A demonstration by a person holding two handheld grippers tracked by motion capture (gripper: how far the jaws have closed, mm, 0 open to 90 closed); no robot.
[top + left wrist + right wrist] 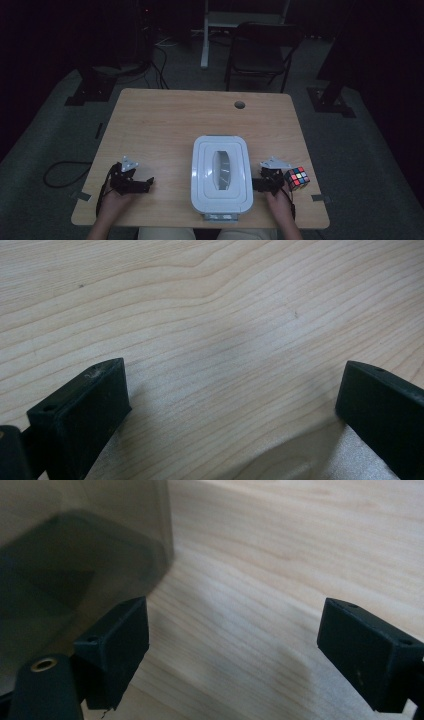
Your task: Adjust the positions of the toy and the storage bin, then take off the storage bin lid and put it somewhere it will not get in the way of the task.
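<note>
White lidded box [222,176] between both grippers, right gripper [263,184] nearest

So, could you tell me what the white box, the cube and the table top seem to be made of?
The white box looks like smooth moulded plastic, with a clear, glossy window in its lid. The cube appears to be plastic too: coloured squares in a dark grid. The table top shows pale wood grain with a matt finish; solid wood or laminate, I cannot tell.

A dark folding chair [260,52] stands on grey carpet [45,145] in a dim room.
</note>
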